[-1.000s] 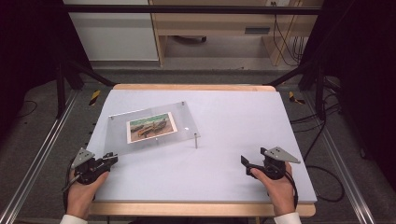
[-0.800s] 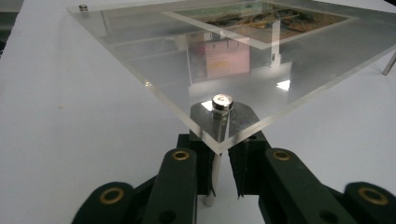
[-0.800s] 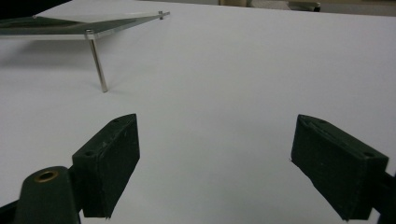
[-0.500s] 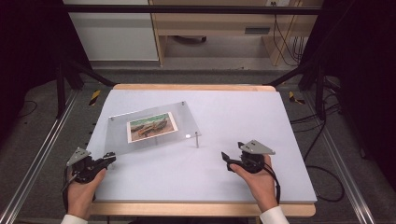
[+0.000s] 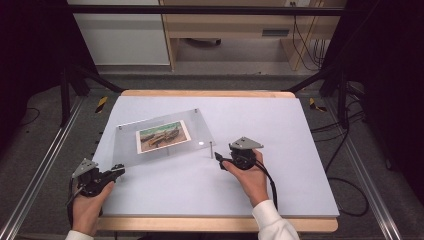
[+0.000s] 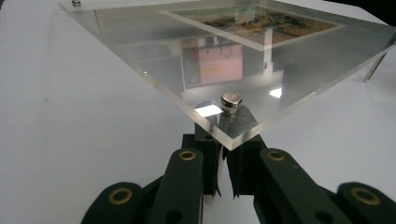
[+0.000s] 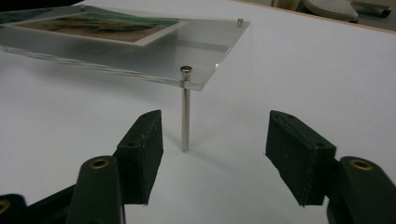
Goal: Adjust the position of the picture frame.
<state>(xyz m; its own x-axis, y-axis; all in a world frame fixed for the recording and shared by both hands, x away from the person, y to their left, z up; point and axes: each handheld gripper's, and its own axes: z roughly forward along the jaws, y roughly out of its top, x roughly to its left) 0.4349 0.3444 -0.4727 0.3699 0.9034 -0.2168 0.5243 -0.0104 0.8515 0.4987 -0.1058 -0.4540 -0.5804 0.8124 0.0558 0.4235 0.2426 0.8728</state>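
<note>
A clear acrylic panel (image 5: 200, 131) with a printed photo (image 5: 162, 136) in it stands on thin metal legs over the white table (image 5: 280, 130). At the panel's near left corner (image 6: 231, 140), my left gripper (image 5: 119, 171) is shut on the leg under the cap screw (image 6: 231, 99). My right gripper (image 5: 218, 162) is open and its jaws have just been closing. It sits low on the table facing the near right leg (image 7: 186, 116). That leg stands just ahead of the gap between the pads (image 7: 142, 140), touching neither.
Metal rails (image 5: 45, 165) run along both sides of the table. Wooden furniture (image 5: 225, 30) stands beyond the far edge. Cables (image 5: 350, 150) trail on the floor at the right. A wide stretch of bare white table lies right of the panel.
My right hand has moved left across the table to the panel's near right leg, and its jaws have narrowed. The left hand has stayed at the near left corner.
</note>
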